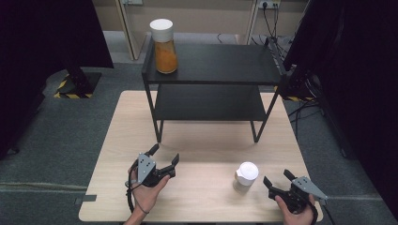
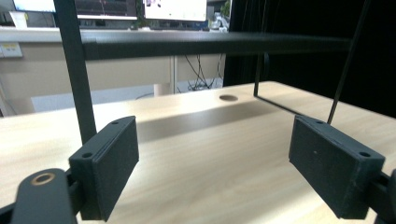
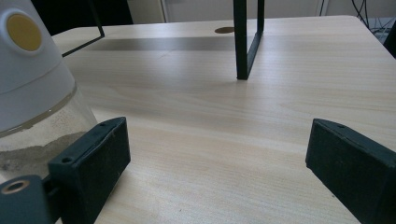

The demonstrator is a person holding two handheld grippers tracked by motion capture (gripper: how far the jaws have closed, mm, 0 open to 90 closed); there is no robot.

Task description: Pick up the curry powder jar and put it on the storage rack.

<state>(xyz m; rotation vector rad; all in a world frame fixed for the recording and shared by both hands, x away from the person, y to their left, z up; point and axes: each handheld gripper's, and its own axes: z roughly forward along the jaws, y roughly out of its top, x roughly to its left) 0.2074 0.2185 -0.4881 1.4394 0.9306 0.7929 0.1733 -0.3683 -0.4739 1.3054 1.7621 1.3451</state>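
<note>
A glass jar with a white lid and pale contents (image 1: 246, 175) stands on the wooden table (image 1: 206, 145) near its front right. In the right gripper view this jar (image 3: 32, 93) sits just left of the left jaw. My right gripper (image 1: 278, 180) is open to the right of the jar, with nothing between its jaws (image 3: 217, 163). My left gripper (image 1: 165, 155) is open at the front left, pointing toward the black shelf (image 1: 211, 65), its jaws wide apart (image 2: 215, 158). A taller jar with orange contents (image 1: 164, 46) stands on the shelf's top left corner.
The black two-level metal shelf stands on the back half of the table, its legs (image 1: 158, 123) reaching toward the middle. One leg (image 2: 77, 70) rises close ahead of the left gripper. Cables and dark stands (image 1: 305, 79) sit on the floor to the right.
</note>
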